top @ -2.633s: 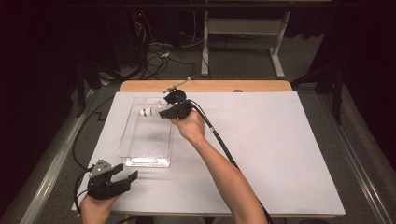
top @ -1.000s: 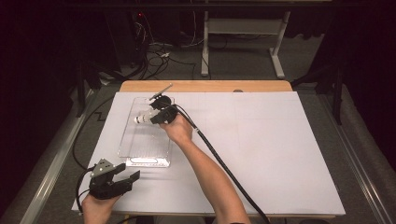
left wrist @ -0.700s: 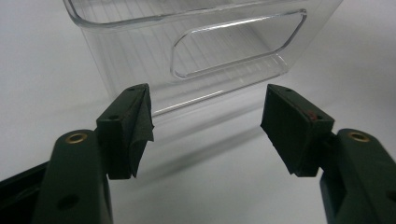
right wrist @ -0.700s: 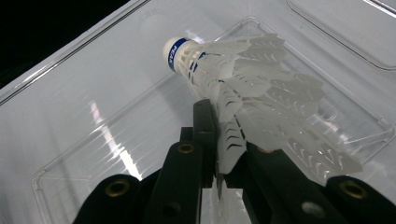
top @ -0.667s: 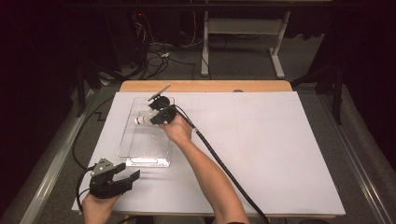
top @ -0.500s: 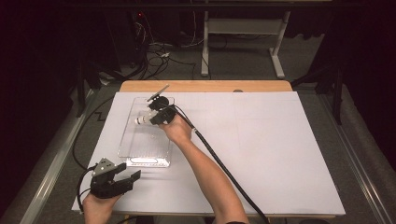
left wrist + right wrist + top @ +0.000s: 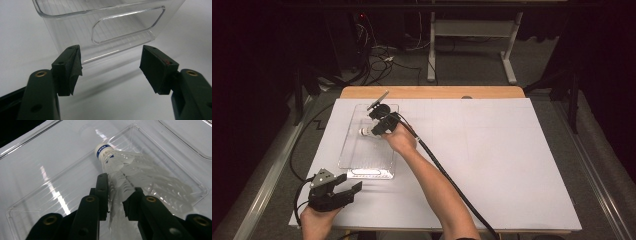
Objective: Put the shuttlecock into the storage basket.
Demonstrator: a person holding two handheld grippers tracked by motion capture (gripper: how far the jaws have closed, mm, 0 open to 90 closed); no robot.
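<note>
A clear plastic tray (image 7: pixel 346 150) stands on the left half of the white table top. Inside it lies a white shuttlecock (image 7: pixel 364 132), cork end away from the hand. My right gripper (image 7: pixel 373 131) reaches into the tray's far part. In the right gripper view the shuttlecock (image 7: pixel 130 167) rests on the tray floor (image 7: pixel 32 195), its skirt wall between the jaws of the right gripper (image 7: pixel 117 186). Those jaws have just been opening and a gap shows beside the skirt. My left gripper (image 7: pixel 350 184) rests near the front left corner, open and empty (image 7: pixel 110 65), facing the tray's handle end (image 7: pixel 125 30).
The right gripper's black cable (image 7: pixel 447 175) runs along the forearm to the front edge. A bare wooden strip (image 7: pixel 432 92) borders the table's far side. Beyond it are a white table frame (image 7: pixel 472 30) and cables on the floor. The white surface (image 7: pixel 502 150) stretches right of the arm.
Since the earliest frame my right gripper has carried the shuttlecock leftward and down into the tray. Over the last second neither hand has visibly moved.
</note>
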